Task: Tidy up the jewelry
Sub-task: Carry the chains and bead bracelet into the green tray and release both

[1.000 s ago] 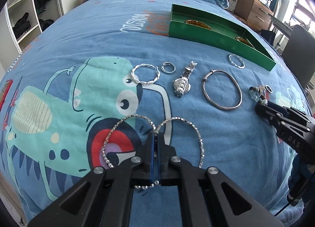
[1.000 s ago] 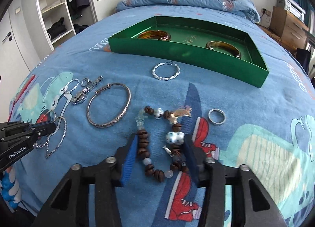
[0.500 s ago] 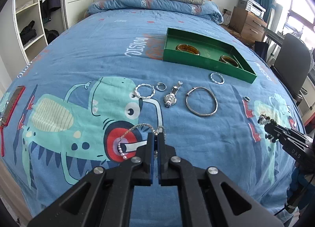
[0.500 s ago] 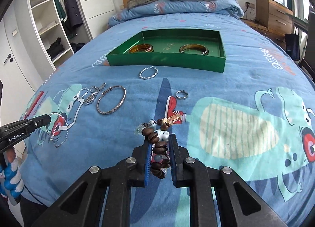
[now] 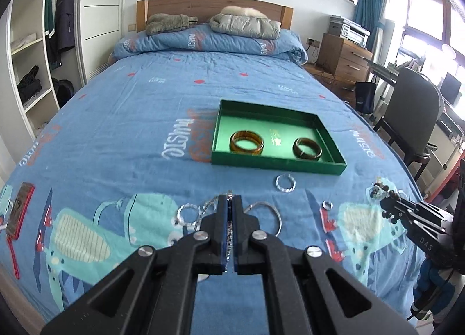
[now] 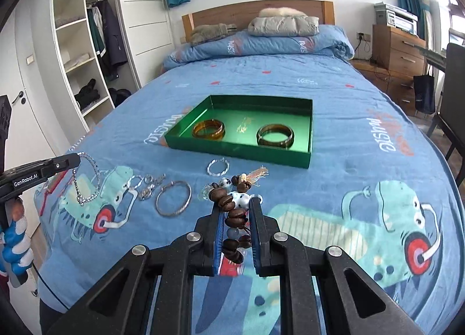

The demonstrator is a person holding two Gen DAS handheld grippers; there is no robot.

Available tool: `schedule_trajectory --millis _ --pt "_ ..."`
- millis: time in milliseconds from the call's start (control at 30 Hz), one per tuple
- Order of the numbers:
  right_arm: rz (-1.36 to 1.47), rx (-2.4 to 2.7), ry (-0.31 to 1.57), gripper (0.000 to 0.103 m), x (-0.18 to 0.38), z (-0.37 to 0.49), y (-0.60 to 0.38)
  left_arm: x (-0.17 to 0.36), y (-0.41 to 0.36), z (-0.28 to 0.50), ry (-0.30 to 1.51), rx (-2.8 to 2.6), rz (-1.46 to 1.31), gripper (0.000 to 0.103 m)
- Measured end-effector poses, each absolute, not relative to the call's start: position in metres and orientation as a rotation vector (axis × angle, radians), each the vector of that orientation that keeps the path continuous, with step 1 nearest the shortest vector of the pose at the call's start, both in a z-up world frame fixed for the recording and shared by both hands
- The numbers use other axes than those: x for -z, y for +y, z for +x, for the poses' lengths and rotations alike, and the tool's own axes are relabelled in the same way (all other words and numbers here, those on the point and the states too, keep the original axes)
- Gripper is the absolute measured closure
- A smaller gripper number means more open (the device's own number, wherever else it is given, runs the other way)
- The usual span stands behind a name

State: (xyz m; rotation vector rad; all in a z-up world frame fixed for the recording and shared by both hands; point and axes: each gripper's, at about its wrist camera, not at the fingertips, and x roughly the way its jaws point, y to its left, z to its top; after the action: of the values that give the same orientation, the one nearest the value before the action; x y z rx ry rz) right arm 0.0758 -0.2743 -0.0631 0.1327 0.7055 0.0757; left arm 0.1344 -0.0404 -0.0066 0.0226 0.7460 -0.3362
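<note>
Bangles (image 6: 208,129), two of them, already sat in the green tray (image 6: 305,157) mid-bed. My left gripper (image 5: 229,204) was clamped on a sparkly chain (image 6: 85,178), hanging above the bed. My right gripper (image 6: 236,213) pinched the bead bracelet (image 6: 231,204). Five more pieces still lay on the bed (image 6: 363,160) by the tray's near edge.

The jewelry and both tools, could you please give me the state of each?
Left tool: shut on the sparkly chain, lifted.
Right tool: shut on the bead bracelet, lifted.
Green tray: open, holding two amber bangles.
Silver bangle: flat on the bed.
</note>
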Motion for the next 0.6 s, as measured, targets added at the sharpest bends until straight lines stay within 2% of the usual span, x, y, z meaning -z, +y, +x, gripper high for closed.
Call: schedule_trajectory --millis 233,433,600 --pt "0.138 -0.078 0.658 0.087 0.039 0.179 -0.299 -0.018 -0.118 0.245 0.742 0.413 0.059 0.101" --pt "0.13 -0.046 0.684 0.087 0.056 0.274 -0.325 0.016 -0.195 0.348 0.831 0.447 0.065 0.101" --pt "0.118 -0.04 0.752 0.087 0.088 0.338 -0.337 0.06 -0.227 0.402 0.888 0.46 0.083 0.101"
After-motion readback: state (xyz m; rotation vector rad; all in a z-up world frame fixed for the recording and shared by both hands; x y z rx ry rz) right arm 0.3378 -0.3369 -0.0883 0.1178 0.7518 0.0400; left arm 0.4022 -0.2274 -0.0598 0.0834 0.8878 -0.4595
